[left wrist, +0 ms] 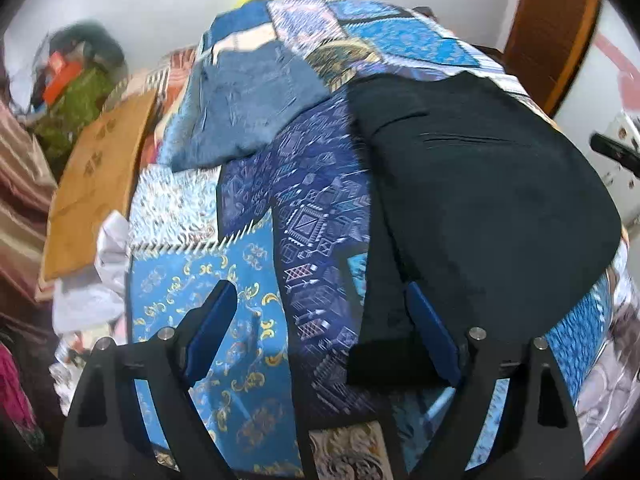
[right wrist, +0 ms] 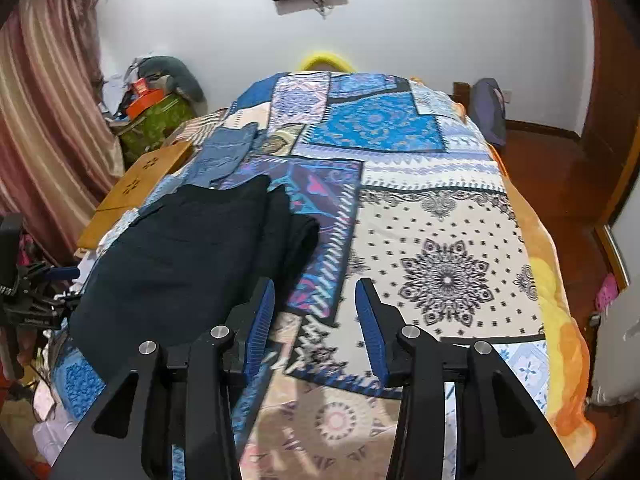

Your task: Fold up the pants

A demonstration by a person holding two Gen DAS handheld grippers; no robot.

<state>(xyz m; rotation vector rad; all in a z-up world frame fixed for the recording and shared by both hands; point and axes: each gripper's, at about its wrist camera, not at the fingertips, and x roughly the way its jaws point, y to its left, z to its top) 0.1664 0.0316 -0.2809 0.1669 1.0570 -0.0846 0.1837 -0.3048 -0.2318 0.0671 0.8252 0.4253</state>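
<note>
Black pants [left wrist: 480, 192] lie folded on a blue patterned bedspread [left wrist: 224, 280]; they also show at the left in the right wrist view [right wrist: 184, 256]. My left gripper [left wrist: 320, 300] is open above the bed, its right finger [left wrist: 432, 332] over the near end of the pants, nothing held. My right gripper [right wrist: 316, 300] is open and empty above the bedspread [right wrist: 440, 232], just right of the pants. A folded pair of blue jeans [left wrist: 244, 104] lies farther back, also seen in the right wrist view [right wrist: 224, 152].
A wooden board [right wrist: 136, 184] sits at the bed's left edge. A green bag with orange boxes [right wrist: 152, 116] stands in the corner by a striped curtain [right wrist: 44, 120]. An orange blanket [right wrist: 560, 320] hangs along the right side, over a wood floor [right wrist: 560, 168].
</note>
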